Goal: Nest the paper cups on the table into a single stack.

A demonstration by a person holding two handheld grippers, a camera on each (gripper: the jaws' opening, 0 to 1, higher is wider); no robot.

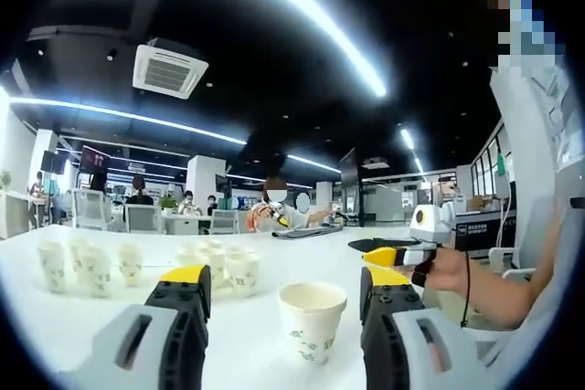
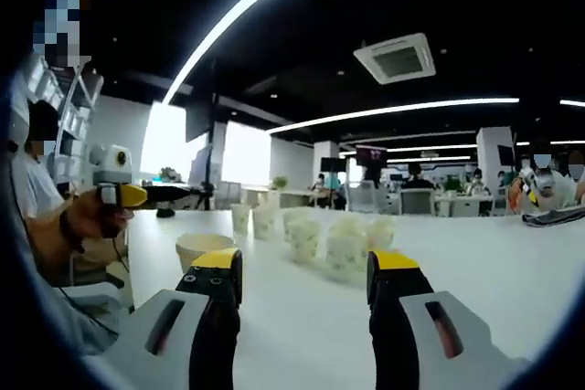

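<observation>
A white paper cup with a green print (image 1: 313, 319) stands upright on the white table (image 1: 73, 326), just ahead of my left gripper (image 1: 283, 277). That gripper is open, and the cup is in line with the gap between its wide-spread jaws, untouched. Several more cups (image 1: 228, 267) cluster behind it, and others (image 1: 91, 267) stand further left. My right gripper (image 2: 305, 262) is open with nothing in it, facing the cup cluster (image 2: 343, 244). The single cup (image 2: 203, 248) sits by its left jaw. Each gripper appears in the other's view, hand-held: right gripper (image 1: 402, 258), left gripper (image 2: 114, 191).
A person's forearm (image 1: 494, 289) reaches in along the table's right side. A keyboard (image 1: 306, 232) lies at the table's far edge. Behind it are desks, chairs (image 1: 142, 216) and seated people in an open office.
</observation>
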